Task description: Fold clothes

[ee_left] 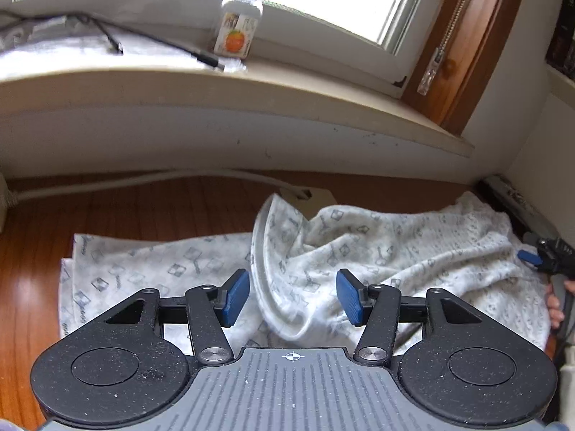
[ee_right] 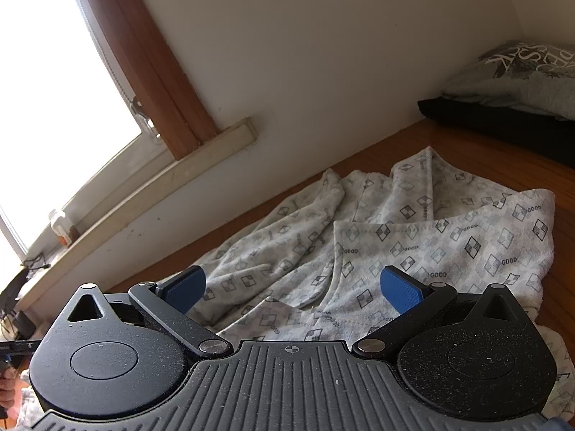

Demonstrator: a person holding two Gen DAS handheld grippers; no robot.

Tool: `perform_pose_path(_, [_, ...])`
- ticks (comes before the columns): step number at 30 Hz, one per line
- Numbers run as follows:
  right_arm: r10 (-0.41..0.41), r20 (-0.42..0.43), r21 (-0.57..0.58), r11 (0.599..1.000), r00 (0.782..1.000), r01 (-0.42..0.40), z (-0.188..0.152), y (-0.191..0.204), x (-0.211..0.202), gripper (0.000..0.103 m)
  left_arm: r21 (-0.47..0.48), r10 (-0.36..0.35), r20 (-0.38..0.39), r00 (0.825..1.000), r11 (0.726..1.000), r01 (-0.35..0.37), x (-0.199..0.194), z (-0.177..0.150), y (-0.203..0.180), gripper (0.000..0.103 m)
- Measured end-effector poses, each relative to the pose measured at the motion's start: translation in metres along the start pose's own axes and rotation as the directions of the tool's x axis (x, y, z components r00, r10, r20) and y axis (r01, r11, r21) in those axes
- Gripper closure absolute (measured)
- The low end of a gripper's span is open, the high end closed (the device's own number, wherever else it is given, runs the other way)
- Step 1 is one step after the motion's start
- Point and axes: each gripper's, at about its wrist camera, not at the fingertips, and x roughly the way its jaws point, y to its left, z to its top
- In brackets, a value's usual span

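Observation:
A white garment with a grey diamond print [ee_left: 377,251] lies rumpled on the wooden table [ee_left: 43,237]. Its left part is flat, and a ridge of fabric stands up in the middle. My left gripper [ee_left: 293,298] is open just above that ridge, blue pads on either side, holding nothing. In the right wrist view the same garment [ee_right: 413,244] spreads out with a folded flap and a hem showing. My right gripper [ee_right: 293,291] hovers open over it, empty. The right gripper's blue tip [ee_left: 530,256] also shows at the cloth's right edge in the left wrist view.
A window sill [ee_left: 251,82] runs behind the table, carrying a small bottle [ee_left: 239,23] and a black cable [ee_left: 158,41]. A white cord [ee_left: 143,179] lies along the table's back. Folded grey and black clothes [ee_right: 514,89] are stacked at the far right.

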Motion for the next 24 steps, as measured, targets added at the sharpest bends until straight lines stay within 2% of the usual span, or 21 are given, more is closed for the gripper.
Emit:
perform_pose_path(4, [-0.004,0.0,0.003,1.0,1.0,0.004,0.0,0.0,0.0,0.0,-0.027,-0.025,-0.02,0.999,0.999,0.024,0.01,0.002,0.006,0.045])
perform_pose_path(6, [-0.007,-0.001,0.006,1.0,1.0,0.007,0.0,0.0,0.0,0.0,-0.035,-0.026,-0.019,0.999,0.999,0.025,0.012,0.002,0.008,0.052])
perform_pose_path(7, [-0.006,-0.002,0.006,1.0,1.0,0.006,0.0,0.0,0.0,0.0,-0.039,-0.026,-0.018,0.999,0.999,0.025,0.013,0.002,0.009,0.06])
perform_pose_path(8, [-0.006,-0.002,0.006,1.0,1.0,0.006,0.0,0.0,0.0,0.0,-0.035,-0.023,-0.015,1.0,0.999,0.023,0.012,0.001,0.009,0.077])
perform_pose_path(10, [-0.007,-0.002,0.007,1.0,1.0,0.007,0.0,0.0,0.0,0.0,-0.023,-0.011,0.002,1.0,1.0,0.011,0.005,-0.001,0.008,0.097])
perform_pose_path(11, [-0.007,-0.002,0.008,1.0,1.0,0.007,0.0,0.0,0.0,0.0,-0.017,-0.001,0.017,1.0,1.0,0.002,-0.001,-0.002,0.007,0.098])
perform_pose_path(14, [-0.007,0.0,0.01,1.0,1.0,0.007,0.0,0.001,0.0,0.0,-0.04,-0.021,0.075,0.997,0.999,0.024,-0.029,-0.007,0.008,0.098])
perform_pose_path(18, [-0.008,-0.002,0.008,1.0,1.0,0.008,-0.001,0.002,0.0,0.0,-0.04,-0.014,0.051,0.999,0.999,0.016,-0.024,-0.004,0.013,0.095])
perform_pose_path(20, [-0.008,-0.003,0.007,1.0,1.0,0.008,-0.001,0.002,0.0,0.0,-0.04,-0.009,0.038,0.999,0.999,0.011,-0.021,-0.002,0.016,0.08])
perform_pose_path(24, [-0.004,-0.008,0.003,1.0,1.0,0.004,0.0,0.0,0.001,0.0,-0.04,-0.001,0.013,1.0,0.999,0.001,-0.015,0.001,0.021,0.06])
